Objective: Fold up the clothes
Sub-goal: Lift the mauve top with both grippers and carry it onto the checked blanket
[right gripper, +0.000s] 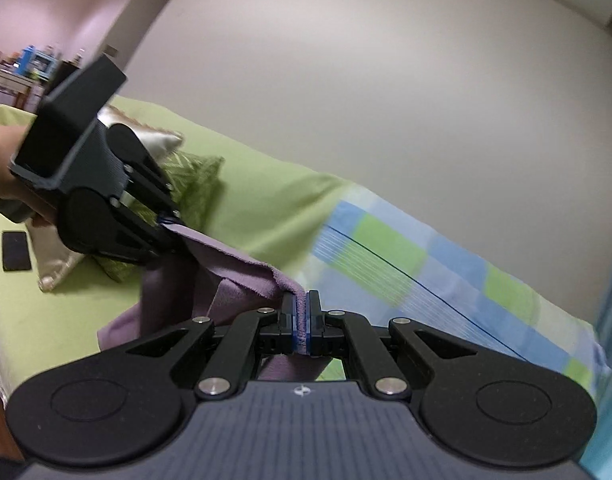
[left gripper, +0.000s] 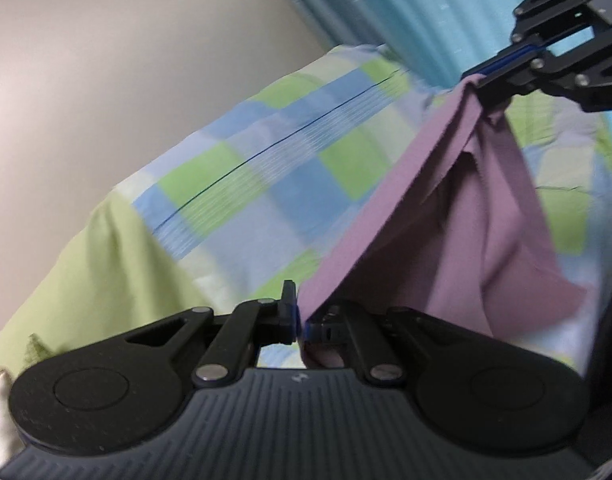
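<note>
Right claw [right gripper: 302, 320] clamping purple garment [right gripper: 242, 268], left claw [left gripper: 300, 318] too

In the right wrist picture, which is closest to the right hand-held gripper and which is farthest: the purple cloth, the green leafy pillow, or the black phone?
1. Soft purple cloth: pinched in the right hand-held gripper.
2. Green leaf-patterned pillow: farther, upper left.
3. Flat black phone: farthest, on the green sheet at the far left.

We are recording a plain mauve-purple garment [left gripper: 457, 216]. We are noting a checked quilt [left gripper: 266, 168] in sky blue, lime green and pale white, crossed by a thin dark blue line. We are seeing a plain lime-green sheet [right gripper: 266, 216], a leaf-patterned green cushion [right gripper: 194, 184], a black phone [right gripper: 16, 250], turquoise curtains [left gripper: 445, 12] and black grippers with blue pads [right gripper: 294, 326].
</note>
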A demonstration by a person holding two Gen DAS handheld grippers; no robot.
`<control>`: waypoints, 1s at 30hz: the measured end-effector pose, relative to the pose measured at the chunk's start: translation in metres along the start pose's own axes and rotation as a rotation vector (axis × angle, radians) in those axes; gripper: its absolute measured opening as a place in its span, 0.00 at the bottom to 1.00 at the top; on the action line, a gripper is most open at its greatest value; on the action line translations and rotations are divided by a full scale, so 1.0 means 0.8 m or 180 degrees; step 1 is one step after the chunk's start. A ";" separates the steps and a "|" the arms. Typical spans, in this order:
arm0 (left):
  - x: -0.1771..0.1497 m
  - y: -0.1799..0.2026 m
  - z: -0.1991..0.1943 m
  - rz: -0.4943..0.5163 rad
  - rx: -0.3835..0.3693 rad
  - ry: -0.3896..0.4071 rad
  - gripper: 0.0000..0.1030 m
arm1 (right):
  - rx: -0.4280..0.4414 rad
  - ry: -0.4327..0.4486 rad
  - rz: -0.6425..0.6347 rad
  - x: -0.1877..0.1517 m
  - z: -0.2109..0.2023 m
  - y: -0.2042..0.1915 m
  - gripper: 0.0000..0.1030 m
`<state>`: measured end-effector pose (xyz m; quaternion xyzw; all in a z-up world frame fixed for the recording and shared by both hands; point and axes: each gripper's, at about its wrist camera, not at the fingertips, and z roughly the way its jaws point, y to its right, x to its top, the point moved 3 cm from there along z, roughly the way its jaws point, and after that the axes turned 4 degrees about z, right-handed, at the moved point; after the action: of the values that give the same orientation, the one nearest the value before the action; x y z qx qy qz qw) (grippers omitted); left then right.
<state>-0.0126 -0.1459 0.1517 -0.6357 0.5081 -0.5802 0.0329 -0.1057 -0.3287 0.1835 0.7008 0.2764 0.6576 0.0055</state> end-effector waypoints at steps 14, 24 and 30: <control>0.104 0.119 0.085 0.0273 -0.0871 0.0159 0.03 | -0.0468 -0.0446 0.0648 -0.098 -0.133 0.103 0.01; 0.119 0.164 0.253 0.0172 -0.1605 0.0240 0.03 | -0.0749 -0.0732 0.1187 -0.214 -0.040 0.237 0.01; 0.073 0.130 0.406 -0.0265 -0.1784 -0.0188 0.03 | -0.0636 -0.1115 0.1680 -0.268 0.032 0.277 0.01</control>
<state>0.1631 -0.4139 0.0218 -0.6569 0.6210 -0.3992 -0.1531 0.0065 -0.5922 0.0652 0.8466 0.0143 0.5297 -0.0489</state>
